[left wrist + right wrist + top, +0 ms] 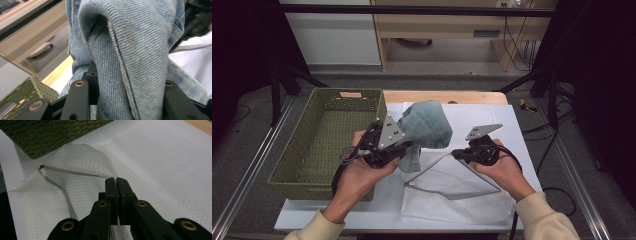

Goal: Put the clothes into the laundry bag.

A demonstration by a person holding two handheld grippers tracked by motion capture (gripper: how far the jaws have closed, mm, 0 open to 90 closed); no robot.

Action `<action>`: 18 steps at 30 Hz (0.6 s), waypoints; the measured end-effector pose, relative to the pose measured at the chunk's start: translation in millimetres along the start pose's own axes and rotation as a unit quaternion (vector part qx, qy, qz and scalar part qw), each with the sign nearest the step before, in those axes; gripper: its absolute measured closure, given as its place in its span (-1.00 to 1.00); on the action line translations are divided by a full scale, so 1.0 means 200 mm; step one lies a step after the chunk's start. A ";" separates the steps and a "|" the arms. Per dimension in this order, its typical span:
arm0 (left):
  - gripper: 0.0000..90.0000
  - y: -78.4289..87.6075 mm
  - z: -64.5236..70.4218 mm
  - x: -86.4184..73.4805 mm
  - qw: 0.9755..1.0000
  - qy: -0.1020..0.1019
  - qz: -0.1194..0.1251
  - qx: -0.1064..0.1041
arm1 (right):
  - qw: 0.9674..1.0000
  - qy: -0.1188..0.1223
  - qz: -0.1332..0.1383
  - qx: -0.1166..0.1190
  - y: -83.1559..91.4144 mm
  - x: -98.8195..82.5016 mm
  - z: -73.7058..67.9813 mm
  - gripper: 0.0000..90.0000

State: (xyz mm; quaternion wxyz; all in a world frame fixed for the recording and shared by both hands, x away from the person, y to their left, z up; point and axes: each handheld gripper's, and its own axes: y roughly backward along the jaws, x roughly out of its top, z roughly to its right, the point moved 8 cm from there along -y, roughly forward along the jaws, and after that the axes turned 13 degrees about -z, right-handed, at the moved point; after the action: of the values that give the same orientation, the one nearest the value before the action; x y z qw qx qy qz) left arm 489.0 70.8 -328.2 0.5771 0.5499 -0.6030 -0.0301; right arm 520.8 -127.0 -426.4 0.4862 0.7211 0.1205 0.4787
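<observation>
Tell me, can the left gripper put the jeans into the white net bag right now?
Probably yes. The right gripper pinches the white net bag's zipper edge, holding its mouth up and open, and the left gripper holds the jeans just above that opening, with nothing between.

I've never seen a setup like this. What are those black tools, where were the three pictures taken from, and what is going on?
A person holds a hand-operated gripper in each hand. The high view looks down on the table; each other picture comes from a camera riding on one gripper. The left gripper is closed on folded jeans, seen close up between its jaws in the left gripper view. The right gripper pinches the rim of a white mesh bag, lifting its mouth open. A green basket sits on the left.
</observation>
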 end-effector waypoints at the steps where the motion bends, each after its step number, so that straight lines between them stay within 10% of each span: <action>1: 0.35 0.01 0.01 0.00 1.000 0.001 0.003 -0.004 | 1.000 0.000 -0.001 0.001 0.00 0.00 0.00 0.96; 18: 0.35 0.01 0.21 -0.02 0.998 -0.042 0.003 -0.038 | 1.000 -0.004 -0.009 0.010 -0.02 0.02 0.03 0.96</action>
State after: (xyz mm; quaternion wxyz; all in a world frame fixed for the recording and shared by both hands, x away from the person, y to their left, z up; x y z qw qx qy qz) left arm 456.5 49.4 -342.5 0.5718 0.5241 -0.6268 -0.0744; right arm 528.3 -125.8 -427.9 0.4835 0.7266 0.1305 0.4703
